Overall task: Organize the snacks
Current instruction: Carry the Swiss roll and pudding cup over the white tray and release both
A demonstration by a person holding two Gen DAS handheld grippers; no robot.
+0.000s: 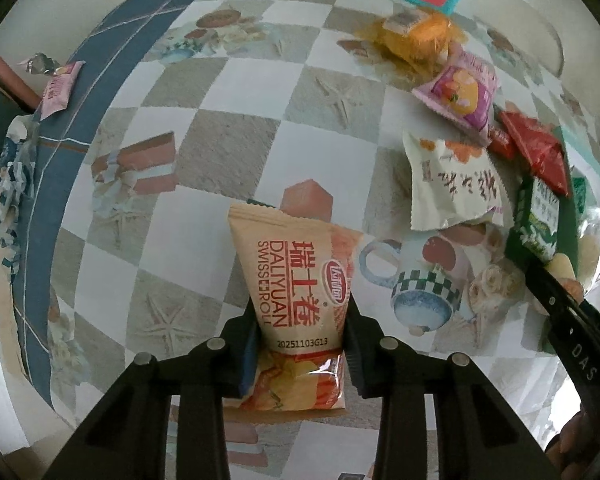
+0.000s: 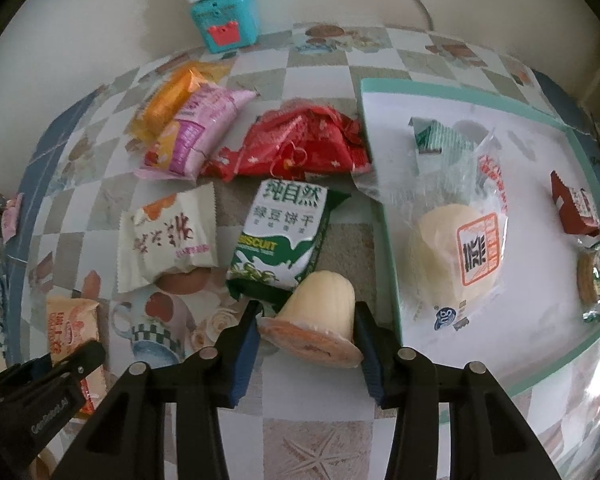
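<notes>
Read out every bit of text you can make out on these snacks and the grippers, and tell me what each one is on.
"DALIYUAN SWISS ROLL", "20251103G13": Swiss roll packet in the left gripper.
"BISCUIT": green biscuit pack; its Chinese characters read 纯自然 绿豆饼干.
"DAS": right gripper's arm, left wrist view.
"GenRobot.AI": left gripper's body, right wrist view.
Too blurred: white packet, pink packet, clear bag.

- Left hand-held gripper: jaws closed in on a roll packet, pads pressing both its sides, held low over the counter.
- Right hand-held gripper: jaws partly closed around a jelly cup lying on its side.
</notes>
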